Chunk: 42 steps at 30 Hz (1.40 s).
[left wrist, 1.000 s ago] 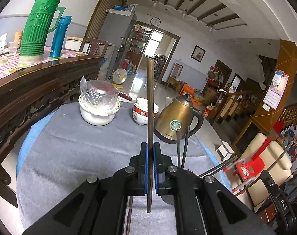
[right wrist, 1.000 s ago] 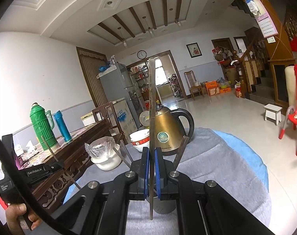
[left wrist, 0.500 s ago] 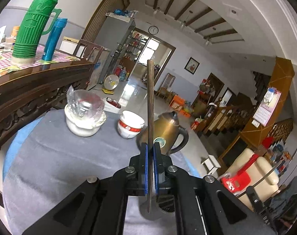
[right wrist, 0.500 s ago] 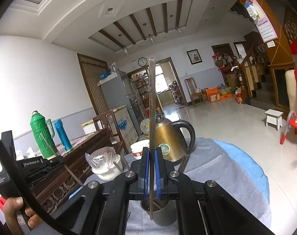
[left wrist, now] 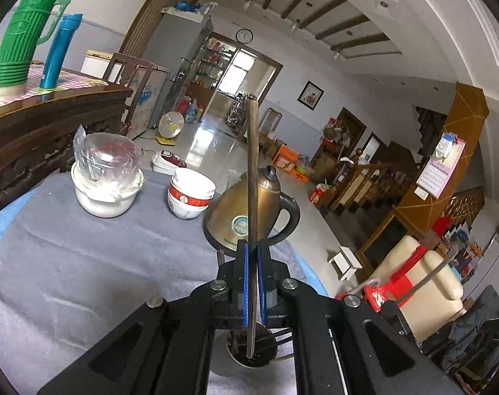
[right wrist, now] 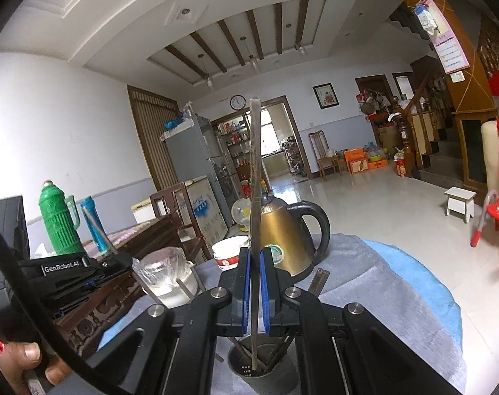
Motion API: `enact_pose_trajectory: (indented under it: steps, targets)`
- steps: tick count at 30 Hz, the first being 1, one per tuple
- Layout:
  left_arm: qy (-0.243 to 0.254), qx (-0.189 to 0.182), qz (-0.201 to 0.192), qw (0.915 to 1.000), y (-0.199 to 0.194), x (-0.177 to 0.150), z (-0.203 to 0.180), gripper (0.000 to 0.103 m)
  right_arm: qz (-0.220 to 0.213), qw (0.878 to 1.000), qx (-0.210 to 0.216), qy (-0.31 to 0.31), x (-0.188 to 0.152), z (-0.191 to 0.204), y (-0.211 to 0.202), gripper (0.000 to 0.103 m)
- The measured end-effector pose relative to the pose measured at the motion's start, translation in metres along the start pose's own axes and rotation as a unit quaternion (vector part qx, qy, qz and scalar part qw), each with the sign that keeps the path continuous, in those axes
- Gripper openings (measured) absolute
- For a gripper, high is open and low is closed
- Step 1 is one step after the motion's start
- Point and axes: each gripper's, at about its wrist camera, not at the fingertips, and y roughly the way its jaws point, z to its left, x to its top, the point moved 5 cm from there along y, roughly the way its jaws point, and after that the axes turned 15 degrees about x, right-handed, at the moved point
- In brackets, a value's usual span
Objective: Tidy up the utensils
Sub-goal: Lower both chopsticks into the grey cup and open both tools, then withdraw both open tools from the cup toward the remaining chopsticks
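My left gripper (left wrist: 252,256) is shut on a dark wooden chopstick (left wrist: 252,171) held upright, its lower tip inside a metal utensil cup (left wrist: 251,358) on the grey cloth. My right gripper (right wrist: 253,261) is shut on another chopstick (right wrist: 255,181), also upright, its lower tip in the same cup (right wrist: 261,368). Other chopsticks (right wrist: 318,281) stand leaning in the cup. The left gripper body shows at the left of the right wrist view (right wrist: 68,270).
A round table under grey cloth (left wrist: 68,263) holds a brass kettle (left wrist: 239,217), stacked red-and-white bowls (left wrist: 190,197) and a white pot with a plastic-wrapped lid (left wrist: 106,177). A wooden sideboard (left wrist: 35,121) with a green thermos (left wrist: 25,33) stands left.
Both grippers have moved over the cup and lowered their chopsticks until the tips sit inside it. The left view has swung toward the kettle.
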Motion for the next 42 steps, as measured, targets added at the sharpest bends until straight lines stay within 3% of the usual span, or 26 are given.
enact_pose_trajectory:
  steps: [22, 36, 39, 42]
  targets:
    - [0.079, 0.001, 0.061, 0.9950, 0.051, -0.049, -0.015, 0.005, 0.084, 0.996, -0.011, 0.000, -0.048, -0.023, 0.049, 0.006]
    - [0.095, -0.005, 0.098, 0.9906, 0.051, -0.060, -0.014, 0.007, 0.122, 0.992, -0.020, 0.008, -0.063, -0.032, 0.053, 0.008]
    - [0.087, -0.003, 0.094, 0.9918, 0.043, -0.053, -0.009, 0.016, 0.120, 0.992, -0.031, 0.003, -0.058, -0.031, 0.049, 0.015]
    - [0.073, 0.002, 0.081, 0.9940, 0.026, -0.043, 0.004, 0.029, 0.107, 0.994, -0.034, 0.002, -0.050, -0.029, 0.041, 0.032]
